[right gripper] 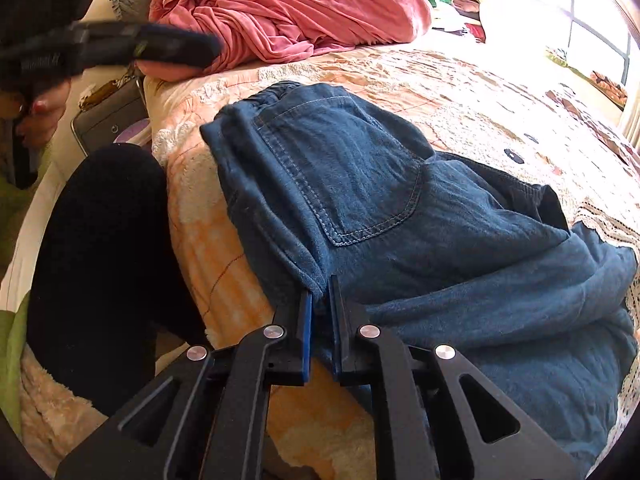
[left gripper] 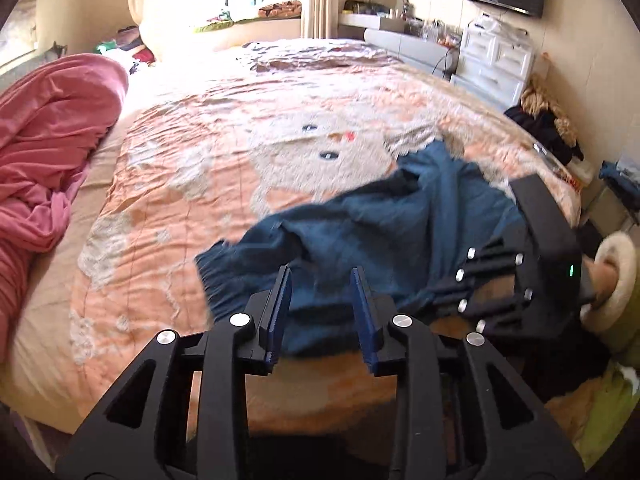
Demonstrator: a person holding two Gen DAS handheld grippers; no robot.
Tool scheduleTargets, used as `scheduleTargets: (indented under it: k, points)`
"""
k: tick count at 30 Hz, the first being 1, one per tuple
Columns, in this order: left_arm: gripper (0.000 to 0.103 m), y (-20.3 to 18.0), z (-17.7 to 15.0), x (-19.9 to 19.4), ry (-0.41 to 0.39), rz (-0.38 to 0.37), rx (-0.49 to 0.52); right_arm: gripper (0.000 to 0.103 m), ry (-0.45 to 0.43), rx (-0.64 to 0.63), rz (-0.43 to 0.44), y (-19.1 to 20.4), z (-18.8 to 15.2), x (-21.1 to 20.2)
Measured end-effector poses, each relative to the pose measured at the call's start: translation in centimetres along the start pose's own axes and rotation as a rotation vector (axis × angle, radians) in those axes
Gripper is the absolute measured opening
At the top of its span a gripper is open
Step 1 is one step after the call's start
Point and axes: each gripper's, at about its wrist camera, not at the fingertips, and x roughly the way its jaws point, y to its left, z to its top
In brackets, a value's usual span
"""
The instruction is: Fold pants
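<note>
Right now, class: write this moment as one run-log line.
pants: bunched on bed | right gripper: shut on pants edge | left gripper: open, empty, above pants

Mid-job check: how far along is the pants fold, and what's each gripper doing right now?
Done: the pants lie on the bed, bunched and doubled over near the edge, back pocket up. In hand: the right gripper is shut on the pants' near edge; the left gripper is open above the cloth, holding nothing. Left: the fabric is rumpled and uneven, so squaring and the final folds likely remain.
</note>
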Motion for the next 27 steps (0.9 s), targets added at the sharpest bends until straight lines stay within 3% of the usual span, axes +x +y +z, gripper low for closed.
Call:
scheduleTargets:
  k: [3,8,12,14,16,20,23,25,27]
  points:
    - [0.023,-0.7,0.5,3.2,0.042,-0.069,-0.037,0.010,0.000,0.020,0.007,-0.2,-0.1,-0.1]
    - [0.023,-0.5,-3.2,9.1,0.220,-0.055,-0.093,0.023,-0.010,0.067,0.026,-0.5,-0.7,-2.0]
    - [0.023,0.2,-3.6,8.7,0.198,-0.081,-0.140,0.024,-0.135,0.123,-0.012,-1.5,-0.3,-5.3]
    - [0.023,0.3,-3.6,9.1,0.211,-0.084,-0.145,0.028,-0.149,0.135,-0.056,-2.2,0.4,-5.4]
    - [0.023,0.1,-3.6,9.1,0.210,-0.077,-0.137,0.028,-0.118,0.157,-0.055,-2.9,0.8,-4.2]
    - [0.023,0.2,-3.7,9.1,0.204,-0.083,-0.145,0.032,0.048,0.225,-0.061,-4.5,-0.4,0.4]
    - [0.023,0.2,-3.6,8.8,0.192,-0.080,-0.145,0.032,0.016,0.230,-0.048,-4.4,-0.1,-0.5]
    - [0.024,0.3,-3.2,7.6,0.149,-0.106,-0.157,0.033,-0.073,0.268,-0.013,-5.0,-0.1,-3.1]
    - [0.028,0.2,-2.7,6.3,0.116,-0.126,-0.170,0.044,-0.159,0.298,-0.024,-5.8,-0.2,-5.8]
